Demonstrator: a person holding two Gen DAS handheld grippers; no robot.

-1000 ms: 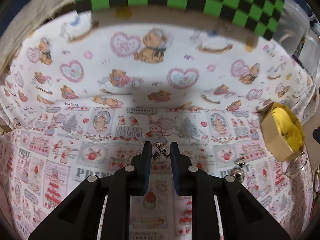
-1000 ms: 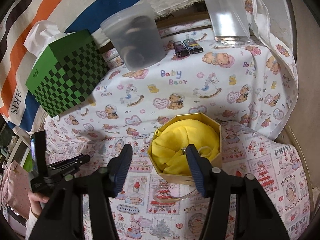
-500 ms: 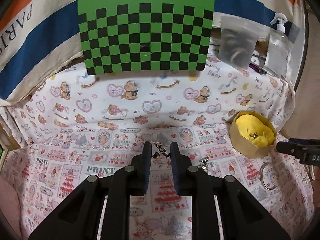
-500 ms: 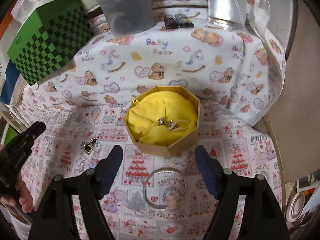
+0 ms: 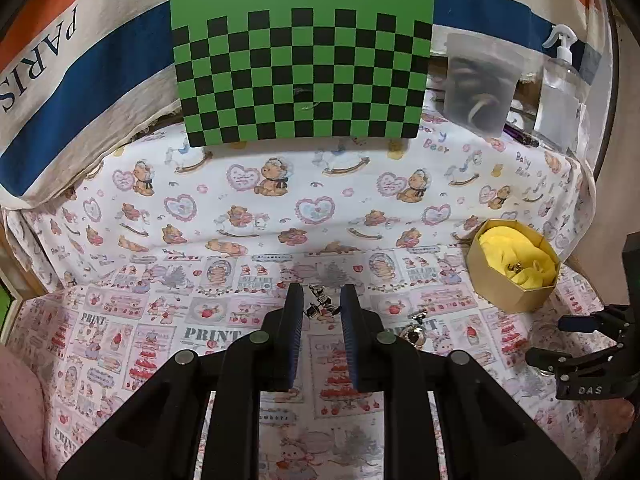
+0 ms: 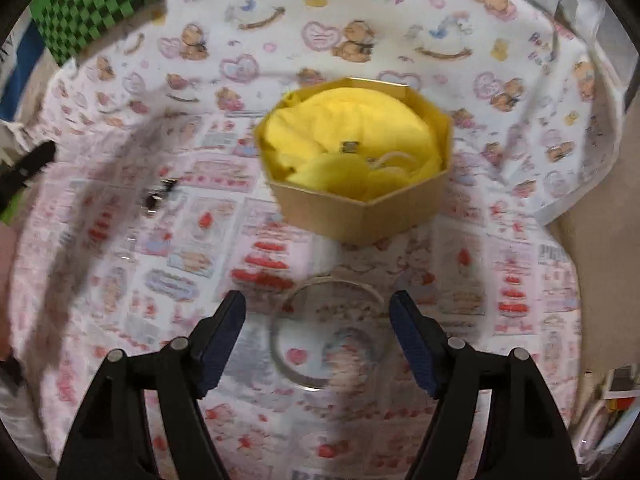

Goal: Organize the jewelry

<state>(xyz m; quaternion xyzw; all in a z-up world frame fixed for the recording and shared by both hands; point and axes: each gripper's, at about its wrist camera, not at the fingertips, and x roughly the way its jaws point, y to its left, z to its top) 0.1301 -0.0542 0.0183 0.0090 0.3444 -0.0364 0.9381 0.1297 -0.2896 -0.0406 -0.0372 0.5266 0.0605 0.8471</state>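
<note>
My left gripper (image 5: 319, 300) is shut on a small silver earring (image 5: 318, 305) and holds it above the patterned cloth. An octagonal gold box (image 5: 514, 266) lined with yellow cloth sits to the right, with small jewelry pieces inside (image 6: 352, 147). A dark-stoned ring (image 5: 414, 334) lies on the cloth between the left gripper and the box. My right gripper (image 6: 318, 312) is open wide over a clear bangle (image 6: 332, 334) lying just in front of the box (image 6: 360, 200). The right gripper also shows at the right edge of the left wrist view (image 5: 580, 352).
A green checkered box (image 5: 302, 68) stands at the back. A frosted plastic container (image 5: 478, 88) and a pump bottle (image 5: 560, 88) stand at the back right. The table's right edge drops off past the gold box (image 6: 592, 216).
The left gripper has lifted and pulled back with the earring. The right gripper has moved down and forward, so its open fingers now flank the clear bangle.
</note>
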